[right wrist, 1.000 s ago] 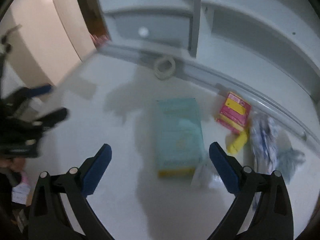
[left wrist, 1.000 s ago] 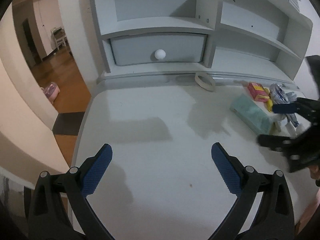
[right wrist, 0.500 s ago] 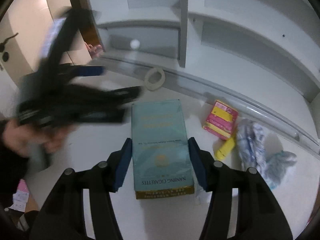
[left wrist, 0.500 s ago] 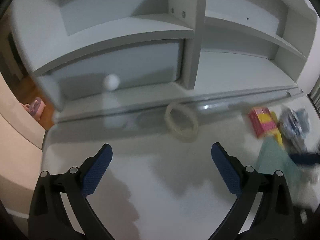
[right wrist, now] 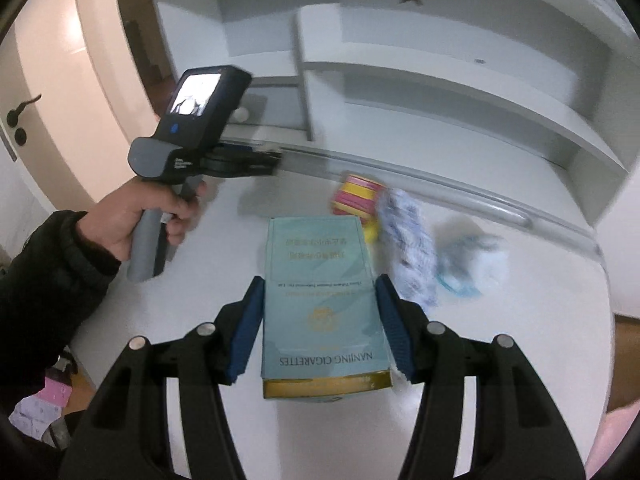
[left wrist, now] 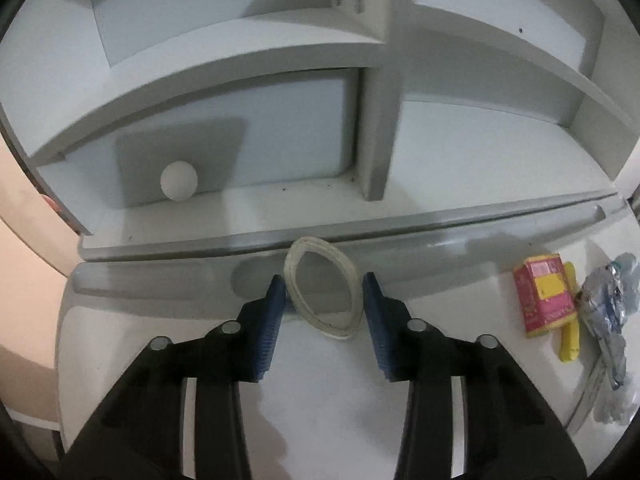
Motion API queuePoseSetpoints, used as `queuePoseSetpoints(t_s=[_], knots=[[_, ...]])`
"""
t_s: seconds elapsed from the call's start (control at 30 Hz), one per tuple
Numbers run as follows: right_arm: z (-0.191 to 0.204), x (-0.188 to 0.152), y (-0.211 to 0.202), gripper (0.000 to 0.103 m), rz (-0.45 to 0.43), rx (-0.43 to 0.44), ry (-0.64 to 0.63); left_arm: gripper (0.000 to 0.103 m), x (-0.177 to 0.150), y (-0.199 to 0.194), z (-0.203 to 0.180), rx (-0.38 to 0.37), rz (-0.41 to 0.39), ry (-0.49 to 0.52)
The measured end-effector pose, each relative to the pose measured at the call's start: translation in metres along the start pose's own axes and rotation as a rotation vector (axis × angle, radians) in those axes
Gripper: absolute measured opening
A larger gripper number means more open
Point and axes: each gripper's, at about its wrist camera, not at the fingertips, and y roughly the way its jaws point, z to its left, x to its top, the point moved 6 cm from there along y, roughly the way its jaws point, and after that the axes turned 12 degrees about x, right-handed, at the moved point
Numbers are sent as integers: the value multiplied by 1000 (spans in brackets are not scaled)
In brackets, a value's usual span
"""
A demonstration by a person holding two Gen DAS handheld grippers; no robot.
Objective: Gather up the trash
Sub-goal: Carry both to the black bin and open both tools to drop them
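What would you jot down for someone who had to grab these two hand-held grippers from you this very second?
Left gripper: fingers on either side of the tape ring, which stands tilted by the desk's back ledge; the left pad touches it, the right looks just clear. Not lifted.
Right gripper: closed on the teal cigarette box; whether it is off the desk cannot be told.
Left to collect: the pink and yellow carton, the yellow piece beside it, and the crumpled wrappers at the desk's right end.
No bin shows in either view, and nothing can be seen to be binned yet.
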Motion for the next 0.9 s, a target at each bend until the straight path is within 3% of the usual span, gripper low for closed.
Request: queuePoseSetpoints(t_s=[0.13, 0.23, 0.33, 0.47, 0.67, 0.77, 0.9], knots=[[-35, -34, -54, 55, -75, -64, 92, 37, -3, -27, -24, -19, -30, 6], [-78, -76, -107, 55, -153, -149, 209, 37, -2, -77, -73, -75, -112, 60], [-126, -130, -160, 55, -221, -243, 347, 37, -9, -128, -127, -171, -177, 127], [-178, -212, -226, 55, -300, -373, 534, 37, -38, -215, -240, -348, -271, 287], [-235, -357, -303, 55, -387, -589, 823, 37, -131, -338, -416, -649, -327, 546], [-257, -428, -318, 55, -394, -658, 962, 37, -194, -380, -485, -770, -316, 668], [-279, -513, -315, 56, -396, -714, 1132, 37, -284, -399, -564, -886, -289, 847]])
